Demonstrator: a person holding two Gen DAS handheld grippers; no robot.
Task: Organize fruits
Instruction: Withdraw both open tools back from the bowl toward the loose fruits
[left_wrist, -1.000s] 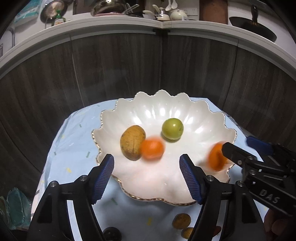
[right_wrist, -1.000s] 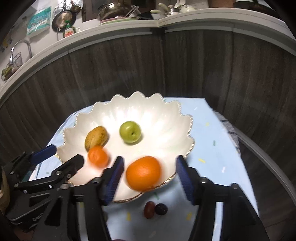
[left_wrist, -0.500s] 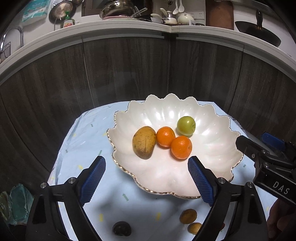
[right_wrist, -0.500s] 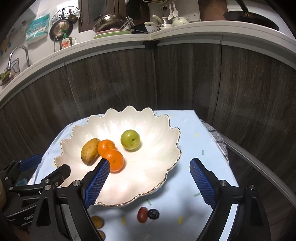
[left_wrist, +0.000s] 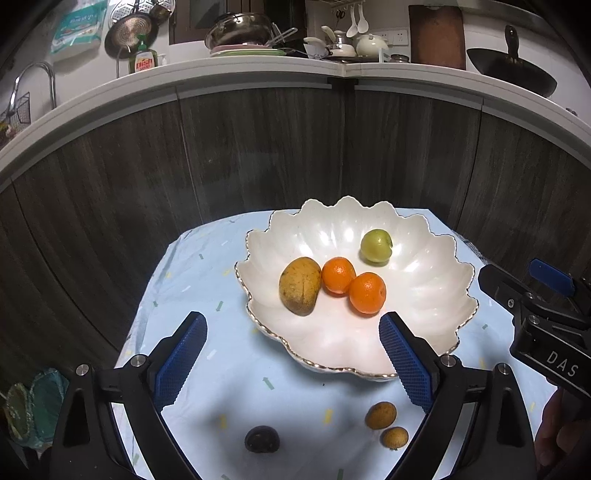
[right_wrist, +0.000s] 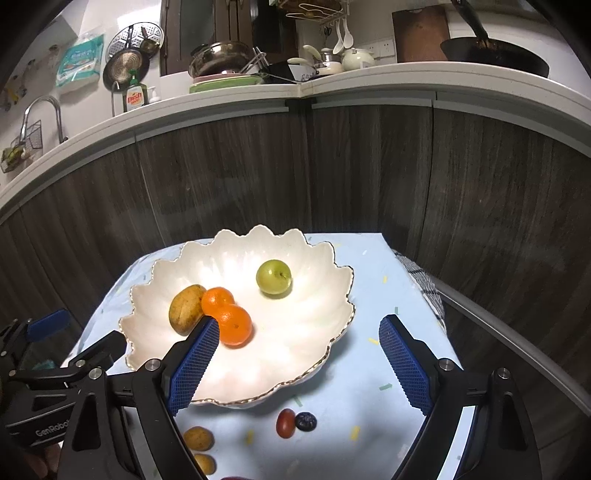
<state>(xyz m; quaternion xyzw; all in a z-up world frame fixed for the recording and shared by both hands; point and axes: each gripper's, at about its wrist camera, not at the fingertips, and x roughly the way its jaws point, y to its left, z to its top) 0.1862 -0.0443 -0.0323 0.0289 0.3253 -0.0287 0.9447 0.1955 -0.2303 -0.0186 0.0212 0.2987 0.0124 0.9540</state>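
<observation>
A white scalloped bowl (left_wrist: 424, 288) (right_wrist: 317, 317) on a light blue cloth holds a mango (left_wrist: 300, 285) (right_wrist: 184, 308), two oranges (left_wrist: 367, 292) (right_wrist: 233, 325) and a green apple (left_wrist: 376, 245) (right_wrist: 274, 276). On the cloth in front lie two small brown fruits (left_wrist: 380, 415) (right_wrist: 198, 438), a dark fruit (left_wrist: 261, 438), a red fruit (right_wrist: 286, 423) and a blue-black one (right_wrist: 306, 421). My left gripper (left_wrist: 291, 356) is open and empty, above the bowl's near rim. My right gripper (right_wrist: 299, 360) is open and empty, above the bowl's right front.
Dark wood cabinet fronts (left_wrist: 258, 155) rise right behind the small table. A counter (right_wrist: 332, 88) above carries pots and dishes. A checked towel (right_wrist: 424, 288) hangs at the table's right edge. The right gripper's body (left_wrist: 546, 325) shows at the right in the left wrist view.
Both grippers have pulled back and up from the bowl. The two oranges, in motion a second ago, now rest together beside the mango.
</observation>
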